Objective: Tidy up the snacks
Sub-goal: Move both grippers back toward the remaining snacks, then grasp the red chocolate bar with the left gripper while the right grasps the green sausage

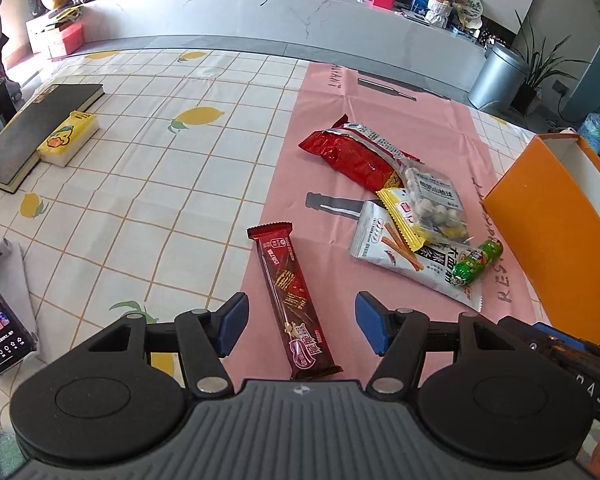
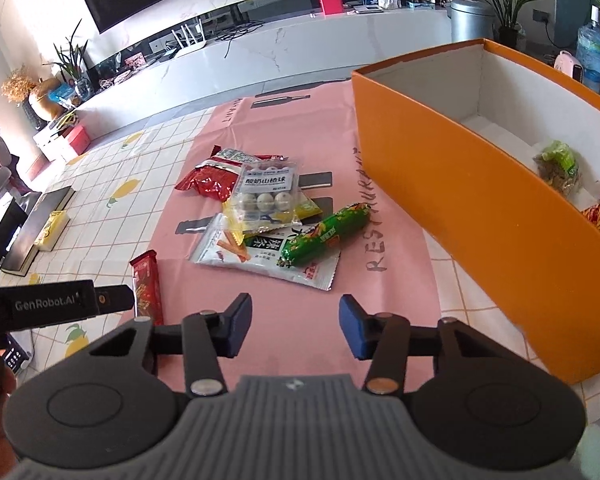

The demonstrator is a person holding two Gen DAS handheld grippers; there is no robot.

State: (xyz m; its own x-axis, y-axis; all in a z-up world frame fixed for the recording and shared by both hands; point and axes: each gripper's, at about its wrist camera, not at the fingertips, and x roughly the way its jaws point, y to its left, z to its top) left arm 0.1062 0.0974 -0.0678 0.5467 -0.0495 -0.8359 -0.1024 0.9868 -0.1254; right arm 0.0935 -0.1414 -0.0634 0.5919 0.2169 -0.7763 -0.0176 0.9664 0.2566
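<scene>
step: approach | left gripper (image 1: 301, 323) wide, astride brown biscuit bar (image 1: 292, 304), untouched | right gripper (image 2: 295, 327) narrower, empty | next: lower, close, carry right to orange box (image 2: 460, 208)

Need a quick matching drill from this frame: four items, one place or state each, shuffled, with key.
Items:
1. brown biscuit bar
2. green sausage
3. orange box
4. black book

Places:
A. under a yellow tissue pack
B. lying on the white strip-snack bag
C. between the open left gripper's fingers
D. already holds a few snacks

Pairs: 1-C, 2-B, 3-D, 4-A
</scene>
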